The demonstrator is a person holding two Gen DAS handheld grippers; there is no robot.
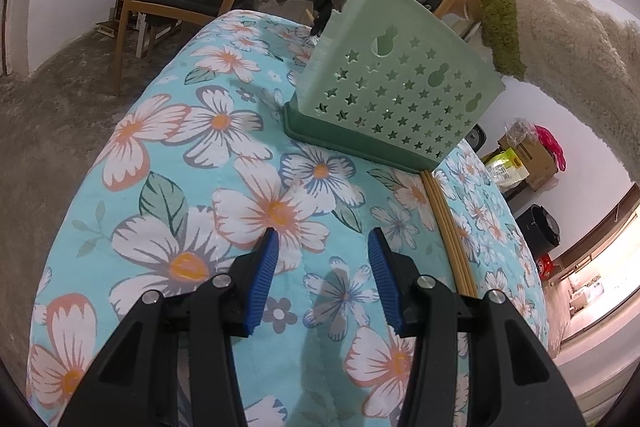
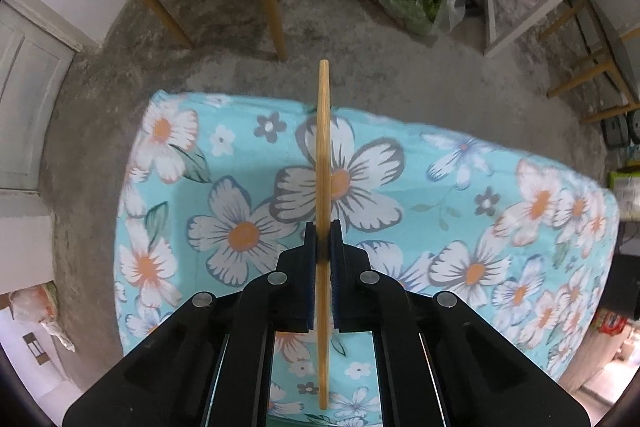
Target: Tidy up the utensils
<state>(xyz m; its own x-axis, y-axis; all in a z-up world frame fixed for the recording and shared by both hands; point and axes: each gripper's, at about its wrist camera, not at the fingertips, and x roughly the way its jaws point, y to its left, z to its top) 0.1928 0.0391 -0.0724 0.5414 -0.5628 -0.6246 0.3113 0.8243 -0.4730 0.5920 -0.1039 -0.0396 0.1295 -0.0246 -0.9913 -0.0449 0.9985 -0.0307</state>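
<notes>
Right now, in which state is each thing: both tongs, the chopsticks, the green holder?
Left tongs: open, empty, above the flowered cloth.
Right tongs: shut on one chopstick.
Chopsticks on cloth: lying flat beside the holder.
Green utensil holder: upright on its dark tray.

Utensil holder (image 1: 394,83) is looking like matt pale-green plastic, star-punched, on a darker green plastic base. Chopstick (image 2: 323,163) is showing smooth light wood (bamboo possibly), as are the chopsticks (image 1: 450,227) lying flat. Tablecloth (image 1: 224,155) is reading as quilted printed cloth. Ribbed blue pads (image 1: 264,279) are sitting on matt black plastic fingers.
</notes>
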